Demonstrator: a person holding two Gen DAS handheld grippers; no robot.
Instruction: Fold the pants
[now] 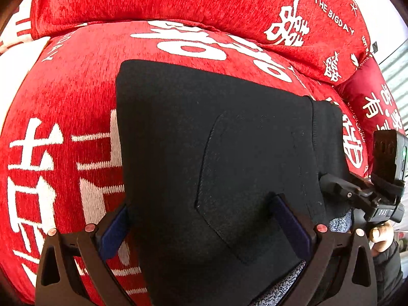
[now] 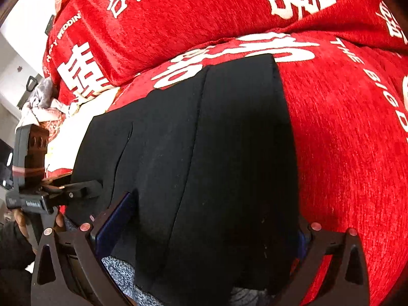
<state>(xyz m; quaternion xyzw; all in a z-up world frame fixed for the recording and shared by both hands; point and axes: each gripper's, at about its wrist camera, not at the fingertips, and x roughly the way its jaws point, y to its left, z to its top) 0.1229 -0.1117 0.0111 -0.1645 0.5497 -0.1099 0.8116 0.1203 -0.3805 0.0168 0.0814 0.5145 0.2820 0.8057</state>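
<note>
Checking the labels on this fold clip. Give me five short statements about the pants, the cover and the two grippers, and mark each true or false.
1. The pants are black. True.
2. The pants lie on a plain blue sheet. False: they lie on a red cover with white characters.
3. The left gripper has its fingers spread wide, the pants between them. True.
4. The right gripper is clamped shut. False: its fingers are spread apart over the pants.
5. The cover carries the words THE BIGDAY. True.
</note>
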